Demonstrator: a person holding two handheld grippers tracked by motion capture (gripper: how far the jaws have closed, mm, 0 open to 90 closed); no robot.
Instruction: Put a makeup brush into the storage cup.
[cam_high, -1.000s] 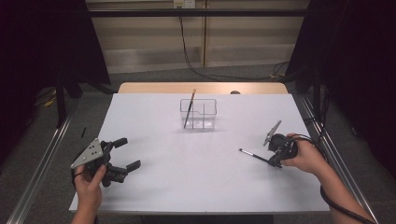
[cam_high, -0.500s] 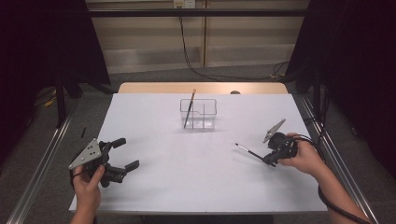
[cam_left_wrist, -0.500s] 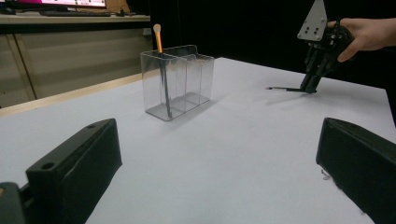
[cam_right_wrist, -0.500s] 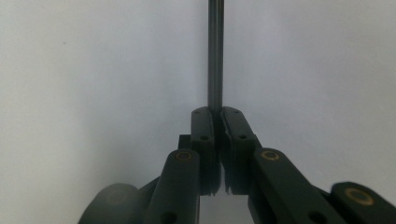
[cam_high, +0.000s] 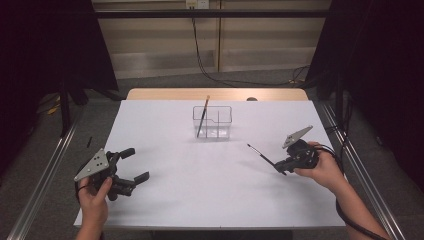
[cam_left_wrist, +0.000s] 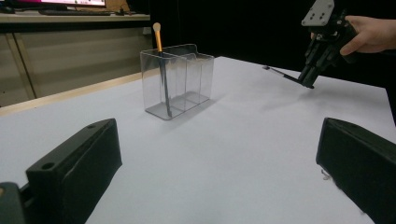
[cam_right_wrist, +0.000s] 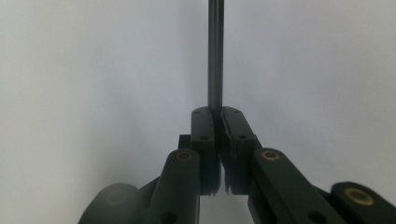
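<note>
held a thin dark brush (cam_high: 261, 154) clamped in the right gripper (cam_high: 283, 166) near the right edge of the tabletop (cam_high: 210, 190), lifted and aimed at the clear organiser (cam_high: 213, 122) by the far edge, likely to join the 1 gold-handled brush (cam_high: 202, 116) standing there. kept the left gripper (cam_high: 134, 165) spread wide, empty, at the near left corner, seemingly waiting.
</note>
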